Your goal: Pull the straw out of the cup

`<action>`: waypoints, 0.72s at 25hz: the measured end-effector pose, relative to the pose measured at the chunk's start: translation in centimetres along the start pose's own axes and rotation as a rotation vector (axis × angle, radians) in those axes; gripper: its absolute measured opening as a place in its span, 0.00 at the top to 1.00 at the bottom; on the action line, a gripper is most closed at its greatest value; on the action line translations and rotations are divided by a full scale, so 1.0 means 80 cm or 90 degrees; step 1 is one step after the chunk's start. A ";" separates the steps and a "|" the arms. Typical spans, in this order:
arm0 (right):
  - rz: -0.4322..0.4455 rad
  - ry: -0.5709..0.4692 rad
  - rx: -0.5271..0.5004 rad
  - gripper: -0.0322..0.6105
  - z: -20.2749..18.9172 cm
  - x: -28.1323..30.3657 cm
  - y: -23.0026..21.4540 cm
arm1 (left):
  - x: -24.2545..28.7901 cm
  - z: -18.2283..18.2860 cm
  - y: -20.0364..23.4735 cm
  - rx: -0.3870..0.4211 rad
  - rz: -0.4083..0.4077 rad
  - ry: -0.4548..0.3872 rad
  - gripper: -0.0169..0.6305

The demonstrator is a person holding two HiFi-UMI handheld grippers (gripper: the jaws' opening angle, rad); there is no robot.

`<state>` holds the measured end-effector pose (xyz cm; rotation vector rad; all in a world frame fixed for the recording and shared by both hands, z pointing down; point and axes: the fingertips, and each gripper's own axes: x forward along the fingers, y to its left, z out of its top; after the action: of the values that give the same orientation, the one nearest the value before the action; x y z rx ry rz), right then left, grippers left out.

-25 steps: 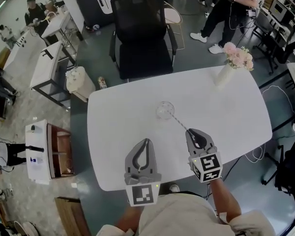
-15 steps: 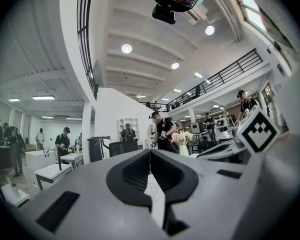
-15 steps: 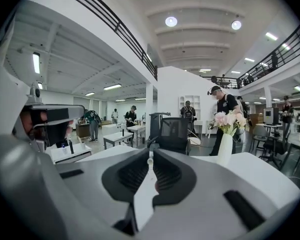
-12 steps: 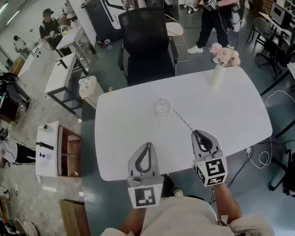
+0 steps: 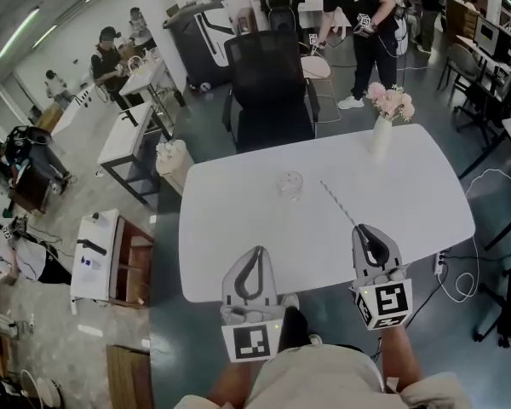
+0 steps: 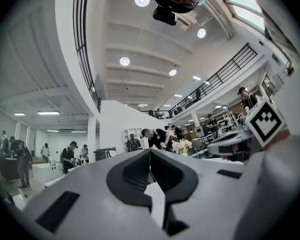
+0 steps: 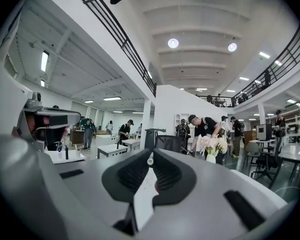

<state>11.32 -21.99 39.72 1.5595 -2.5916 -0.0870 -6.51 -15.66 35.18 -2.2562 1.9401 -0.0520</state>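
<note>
A clear glass cup (image 5: 289, 184) stands upright near the middle of the white table (image 5: 238, 228). The thin straw (image 5: 341, 204) is outside the cup and slants from a point right of it back to my right gripper (image 5: 368, 229), which is shut on the straw's near end. In the right gripper view the straw's end (image 7: 150, 160) shows pinched between the closed jaws of the right gripper (image 7: 151, 154). My left gripper (image 5: 255, 251) hangs over the table's near edge, left of the right one. Its jaws meet with nothing between them, as the left gripper view also shows for the left gripper (image 6: 150, 151).
A white vase of pink flowers (image 5: 383, 118) stands at the table's far right. A black office chair (image 5: 268, 92) sits behind the far edge. Other desks (image 5: 128, 135) and several people fill the room to the left and back.
Both grippers have drawn back toward me and risen. The straw's far tip was at the cup a second ago and now lies clear of it to the right.
</note>
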 end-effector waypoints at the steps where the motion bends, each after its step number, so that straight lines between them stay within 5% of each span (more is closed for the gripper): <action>1: -0.001 -0.009 -0.008 0.91 0.008 -0.006 0.001 | -0.006 0.002 0.002 0.000 0.004 -0.003 0.97; 11: -0.024 -0.134 -0.044 0.91 0.090 -0.055 0.012 | -0.042 0.024 0.014 0.008 0.020 -0.042 0.97; 18: -0.013 -0.139 -0.048 0.91 0.102 -0.060 0.023 | -0.050 0.036 0.023 0.017 0.027 -0.050 0.97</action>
<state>10.85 -16.99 31.53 1.6343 -2.6972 -0.3722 -8.54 -11.71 32.37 -2.1645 1.9345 0.0158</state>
